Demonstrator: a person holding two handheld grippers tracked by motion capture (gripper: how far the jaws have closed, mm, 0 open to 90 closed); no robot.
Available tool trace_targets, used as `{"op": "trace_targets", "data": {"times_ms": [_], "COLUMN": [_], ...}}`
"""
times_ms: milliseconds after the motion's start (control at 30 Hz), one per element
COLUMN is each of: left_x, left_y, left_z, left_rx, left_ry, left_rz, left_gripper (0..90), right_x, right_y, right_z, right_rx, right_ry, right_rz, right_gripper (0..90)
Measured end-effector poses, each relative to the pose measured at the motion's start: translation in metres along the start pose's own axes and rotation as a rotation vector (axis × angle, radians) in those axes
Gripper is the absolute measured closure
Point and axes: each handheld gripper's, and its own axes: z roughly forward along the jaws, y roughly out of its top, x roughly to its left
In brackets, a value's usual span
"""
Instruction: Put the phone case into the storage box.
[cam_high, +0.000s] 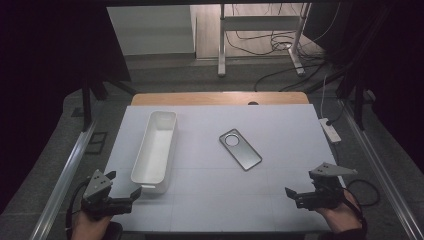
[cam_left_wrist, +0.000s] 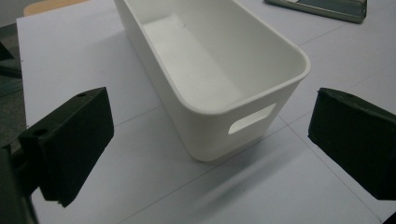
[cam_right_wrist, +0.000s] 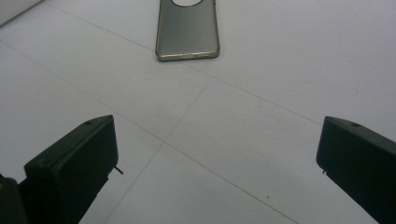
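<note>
The left hand-held gripper (cam_high: 122, 186) sits low at the near left of the bench (cam_high: 280, 200), jaws spread wide and holding nothing. Straight ahead of it, just beyond the jaw tips, is the short end of the bin (cam_left_wrist: 219, 84), a long white plastic tub with a slot handle (cam_left_wrist: 252, 119) cut in the wall facing the gripper. The bin is empty and runs away from the gripper toward the far edge.

The right hand-held gripper (cam_high: 295, 192) rests at the near right, jaws equally wide apart and empty. Ahead of it and off to its left, well apart, lies the phone case (cam_right_wrist: 187, 30), flat on the bench with its round camera hole at the far end. The case lies between the two grippers but farther out, to the right of the bin.

As I read it, the case is meant for the bin, and the trouble lies in the pick. The case is thin and lies flush, so jaws coming down flat may skate over it or push it across the smooth bench instead of gripping. A pinch on one corner could let it swing and drop short of the rim. The bin is light; if the left gripper nudges the end wall rather than holding it, the bin could slide or pivot away.
</note>
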Motion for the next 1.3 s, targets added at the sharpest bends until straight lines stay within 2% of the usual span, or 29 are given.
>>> {"op": "trace_targets", "data": {"times_ms": [267,667,1000,1300], "left_x": [0.0,0.0,-0.001,-0.001], "left_y": [0.0,0.0,0.0,0.0], "left_z": [0.0,0.0,0.0,0.0], "left_rx": [0.002,0.004,0.004,0.004], "left_ry": [0.0,0.0,-0.001,-0.002], "left_rz": [0.0,0.004,0.011,0.014], "left_gripper": [1.1,1.1,1.3,1.3], "right_x": [0.0,-0.001,0.0,0.004], "right_y": [0.005,0.011,0.018,0.026], "right_z": [0.006,0.014,0.024,0.035], "right_rx": [-0.011,0.0,0.008,0.036], "right_ry": [0.015,0.032,0.067,0.073], "right_rz": [-0.018,-0.007,0.015,-0.007], "right_gripper": [0.0,0.0,0.0,0.0]}}
